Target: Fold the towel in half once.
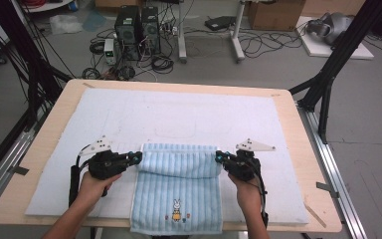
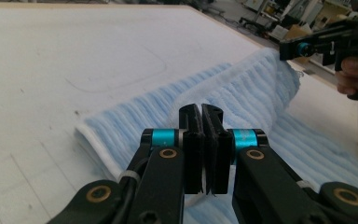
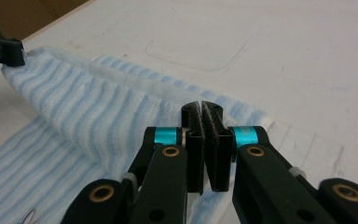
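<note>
Folding a blue striped towel lying at the near edge of the white mat on the tabletop: left gripper and right gripper each pinched a far corner, jaws pressed together on the cloth. Risk was uneven pull skewing the fold, or a corner slipping out. Towel's near hem overhung the tabletop edge; open mat lay beyond and to both sides.

Towel: soft terry cloth, ribbed, matt. Mat under towel: white foam-like sheet, matt, lightly scuffed. Table edge around mat: pale wood, smooth. Left gripper and right gripper at towel's corners: black matt plastic, glossy teal rings, brass-coloured rivets.
</note>
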Action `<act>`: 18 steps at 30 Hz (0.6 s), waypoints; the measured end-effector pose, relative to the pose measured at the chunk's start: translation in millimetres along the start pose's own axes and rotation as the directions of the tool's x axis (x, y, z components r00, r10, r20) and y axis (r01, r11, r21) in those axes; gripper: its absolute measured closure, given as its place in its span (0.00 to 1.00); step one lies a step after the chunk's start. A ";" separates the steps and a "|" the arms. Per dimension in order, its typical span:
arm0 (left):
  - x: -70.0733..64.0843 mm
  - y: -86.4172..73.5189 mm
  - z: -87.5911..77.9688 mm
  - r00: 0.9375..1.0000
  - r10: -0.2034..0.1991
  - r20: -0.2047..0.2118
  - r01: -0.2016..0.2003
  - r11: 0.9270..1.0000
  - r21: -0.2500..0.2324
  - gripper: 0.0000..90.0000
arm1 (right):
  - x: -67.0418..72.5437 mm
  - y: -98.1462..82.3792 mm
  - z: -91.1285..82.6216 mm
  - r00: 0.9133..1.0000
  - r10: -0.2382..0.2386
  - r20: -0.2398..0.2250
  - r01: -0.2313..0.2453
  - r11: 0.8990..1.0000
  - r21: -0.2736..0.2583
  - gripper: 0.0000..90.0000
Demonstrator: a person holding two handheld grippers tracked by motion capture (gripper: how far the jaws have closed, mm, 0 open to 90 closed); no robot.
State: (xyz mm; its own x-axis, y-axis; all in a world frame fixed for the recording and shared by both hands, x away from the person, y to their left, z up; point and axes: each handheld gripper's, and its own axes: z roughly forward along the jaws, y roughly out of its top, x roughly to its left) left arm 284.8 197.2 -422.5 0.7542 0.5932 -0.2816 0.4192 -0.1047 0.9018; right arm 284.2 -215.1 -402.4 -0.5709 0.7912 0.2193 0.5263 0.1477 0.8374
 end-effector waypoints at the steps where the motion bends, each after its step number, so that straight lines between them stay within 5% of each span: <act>1: -3.1 -3.5 -1.9 1.000 0.005 0.003 -0.005 1.000 0.008 0.96 | 2.5 -4.4 -3.1 1.000 0.001 -0.001 -0.001 1.000 0.004 0.97; 12: -31.9 -33.7 -10.5 0.998 0.045 0.033 -0.048 0.993 0.107 0.91 | 23.8 -47.0 -33.6 1.000 -0.003 0.009 0.003 1.000 0.025 0.98; 15: -32.7 -34.2 -11.9 0.999 0.024 0.033 -0.028 0.993 0.112 0.71 | 24.6 -54.7 -38.6 1.000 -0.003 0.026 0.002 1.000 0.028 0.98; 18: -30.6 -29.9 -17.9 0.999 0.035 0.000 -0.035 0.997 0.075 0.62 | 22.0 -55.9 -38.7 0.999 0.024 0.041 -0.024 1.000 0.010 0.93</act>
State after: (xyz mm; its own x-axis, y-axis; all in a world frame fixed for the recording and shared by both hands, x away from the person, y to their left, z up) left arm 240.2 196.5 -435.0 0.7684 0.5893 -0.2496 0.4294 -0.1854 0.8839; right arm 217.9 -228.9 -425.0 -0.5317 0.8183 0.2183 0.5460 0.1341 0.8270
